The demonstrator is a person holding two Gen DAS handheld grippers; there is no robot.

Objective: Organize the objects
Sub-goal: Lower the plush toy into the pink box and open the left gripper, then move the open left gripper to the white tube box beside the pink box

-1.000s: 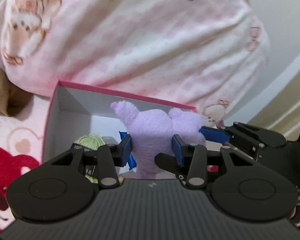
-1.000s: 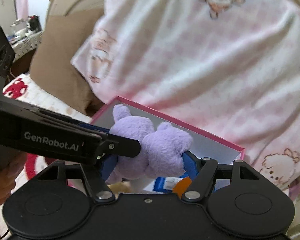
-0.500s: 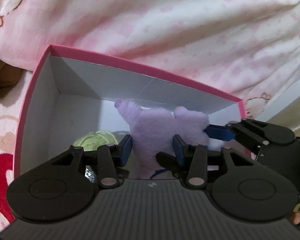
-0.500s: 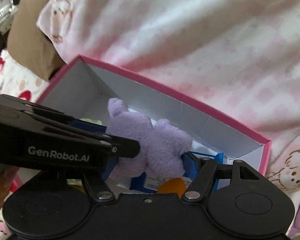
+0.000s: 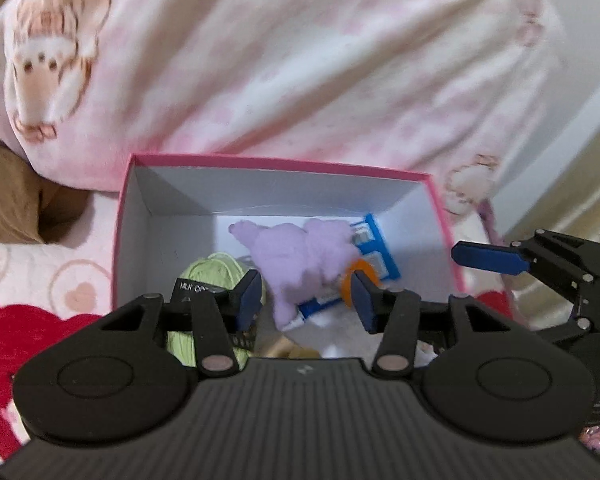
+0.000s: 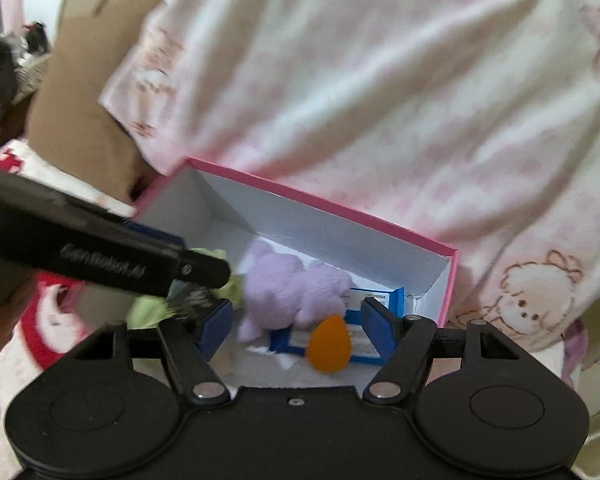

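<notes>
The purple plush lies in the pink box on the bed, sprawled partly over a blue packet and touching an orange egg-shaped sponge — dropped where there was room, it seems, not arranged. To its left sits a ball of green yarn, against the box's left wall. The box is pushed up to a pink-and-white blanket, which probably keeps it from sliding.

The left gripper hovers above the near side of the box. Its jaws have just been opening; the plush shows in the gap between them, but lower down in the box, and the pads do not touch it. I read that as a release. The right gripper hangs beside it, jaws apart and holding nothing, the plush and sponge showing below the gap. In the left view its blue finger pokes out past the box's right wall. Both grippers tilt downward toward the contents, so whoever holds them can see inside.

With this toy in, the step looks finished. What else remains to be sorted I can't tell, as only the box and bedding are in sight.
</notes>
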